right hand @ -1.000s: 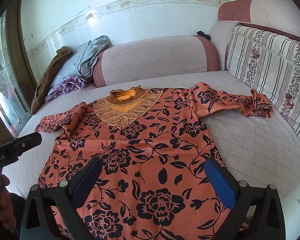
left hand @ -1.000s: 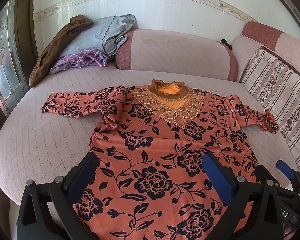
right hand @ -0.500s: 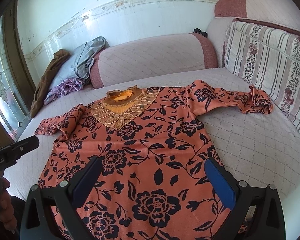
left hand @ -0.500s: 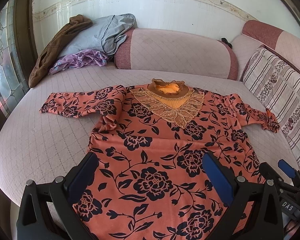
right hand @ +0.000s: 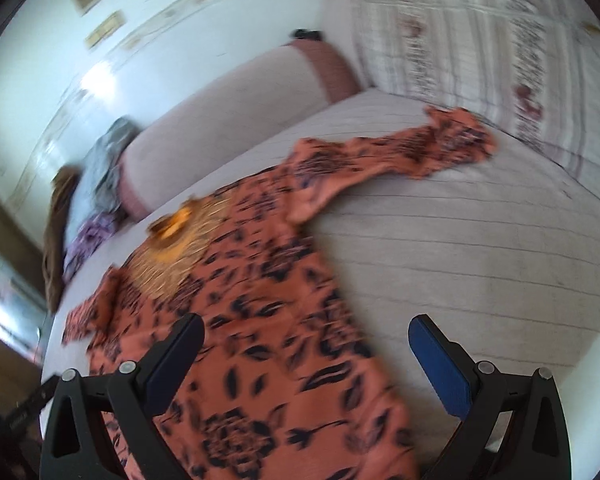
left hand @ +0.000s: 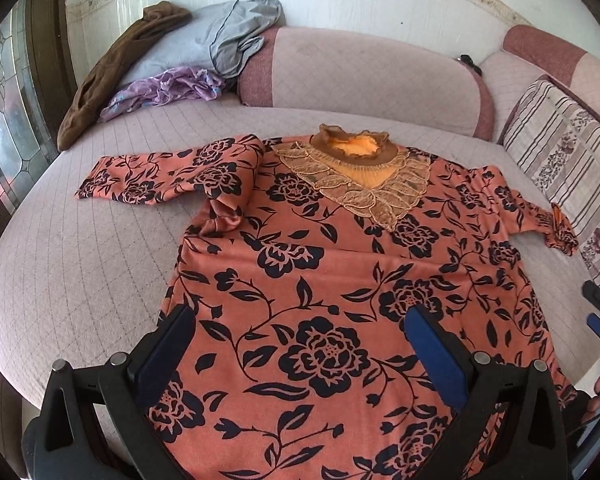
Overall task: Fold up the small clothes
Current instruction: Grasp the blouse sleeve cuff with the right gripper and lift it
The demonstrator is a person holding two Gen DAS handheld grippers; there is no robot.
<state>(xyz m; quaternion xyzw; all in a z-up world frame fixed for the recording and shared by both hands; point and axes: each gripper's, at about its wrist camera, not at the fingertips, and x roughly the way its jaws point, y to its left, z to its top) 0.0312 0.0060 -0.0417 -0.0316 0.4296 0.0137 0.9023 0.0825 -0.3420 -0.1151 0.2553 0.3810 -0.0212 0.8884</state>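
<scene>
The orange floral top (left hand: 324, 280) lies spread flat, front up, on the quilted sofa seat (left hand: 80, 264), its hem nearest both cameras. The left claw (left hand: 300, 348) hangs wide open above the lower body of the top, gripping nothing. The right claw (right hand: 306, 356) is also wide open and empty, over the top's right edge; its view is blurred. Farther off sit the lace collar (left hand: 360, 172) and both outspread sleeves, then a pile of clothes (left hand: 172, 64) by the backrest.
</scene>
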